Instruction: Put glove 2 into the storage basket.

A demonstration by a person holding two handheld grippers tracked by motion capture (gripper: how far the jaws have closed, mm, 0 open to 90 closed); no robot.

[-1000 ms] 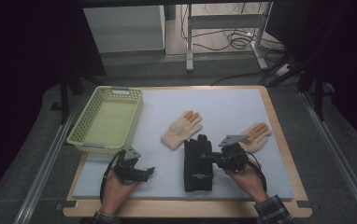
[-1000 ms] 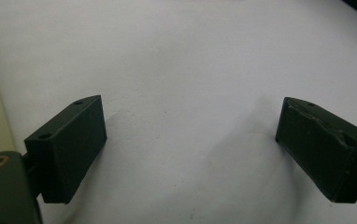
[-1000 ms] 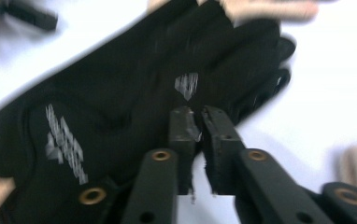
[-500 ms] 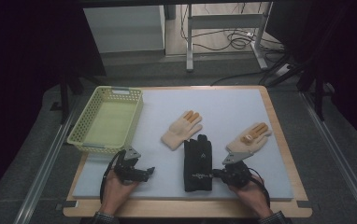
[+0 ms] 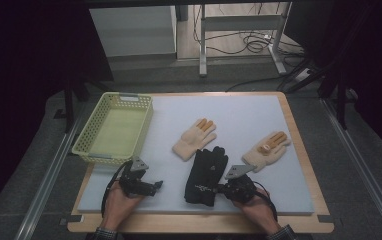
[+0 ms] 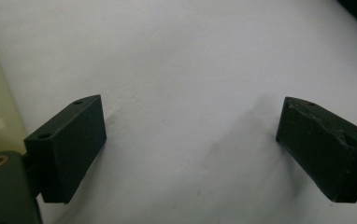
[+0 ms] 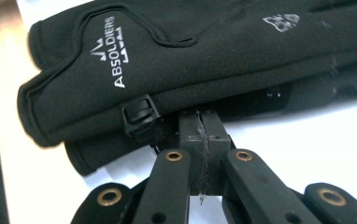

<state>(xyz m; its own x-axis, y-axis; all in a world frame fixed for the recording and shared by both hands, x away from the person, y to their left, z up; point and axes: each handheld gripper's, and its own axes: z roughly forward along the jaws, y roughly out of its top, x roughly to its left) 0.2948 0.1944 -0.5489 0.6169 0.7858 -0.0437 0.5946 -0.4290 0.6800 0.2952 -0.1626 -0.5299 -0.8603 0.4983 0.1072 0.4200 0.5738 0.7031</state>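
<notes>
A pair of black gloves (image 5: pixel 206 172) lies stacked on the white mat, cuffs toward me. In the right gripper view, the upper black glove (image 7: pixel 167 60) bears white lettering and a small clip. My right gripper (image 5: pixel 220 189) lies low at the gloves' right edge near the cuffs. Its jaws are pressed together, and the right gripper (image 7: pixel 200 115) tips touch the glove's side edge with no fabric showing between them. My left gripper (image 5: pixel 155 186) rests at the front left. Seen along its own jaws, the left gripper (image 6: pixel 190 149) stands wide open over bare mat.
A yellow-green basket (image 5: pixel 95 150) stands at the left of the white mat (image 5: pixel 244 112). Two tan gloves with orange fingertips lie beyond the black pair, one in the middle (image 5: pixel 195 139) and one at the right (image 5: pixel 266 150). The wooden table edge (image 5: pixel 199 222) runs along the front.
My right hand has drawn back toward the front edge and sunk, from beside the right tan glove to the black gloves' cuff end. The left hand has stayed put.
</notes>
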